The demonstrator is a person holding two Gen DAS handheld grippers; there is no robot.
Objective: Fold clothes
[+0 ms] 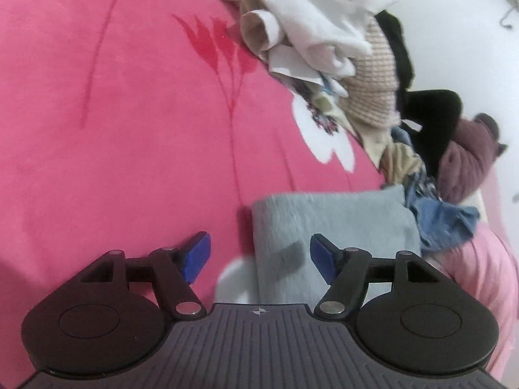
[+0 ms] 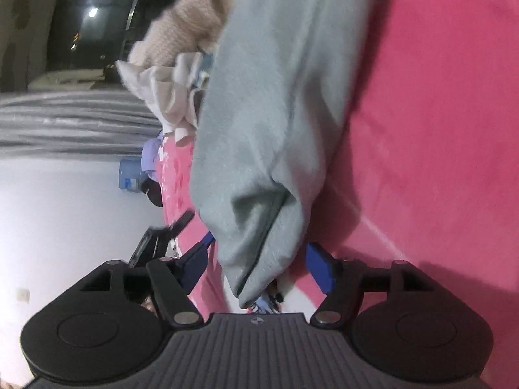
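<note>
A pink floral bedspread [image 1: 129, 129] carries the folded grey garment [image 1: 331, 227]. Right gripper [image 2: 259, 265], fingers spread, straddles its near end along its long axis; left gripper [image 1: 259, 259], fingers spread and empty, hovers over the garment's near corner.

My left claw [image 1: 259, 259] has blue pads [image 1: 196, 256] on black arms, and so does the right claw [image 2: 259, 259]. The bedspread [image 1: 113, 146] is deep pink, printed with red leaves and stems and a white flower. The folded garment [image 1: 334, 227] at lower centre is pale grey-blue. In the pile at upper right I see a white shirt [image 1: 321, 9], a beige striped knit [image 1: 373, 81], black cloth [image 1: 431, 120], a maroon piece [image 1: 467, 159] and faded blue denim [image 1: 444, 223].
</note>
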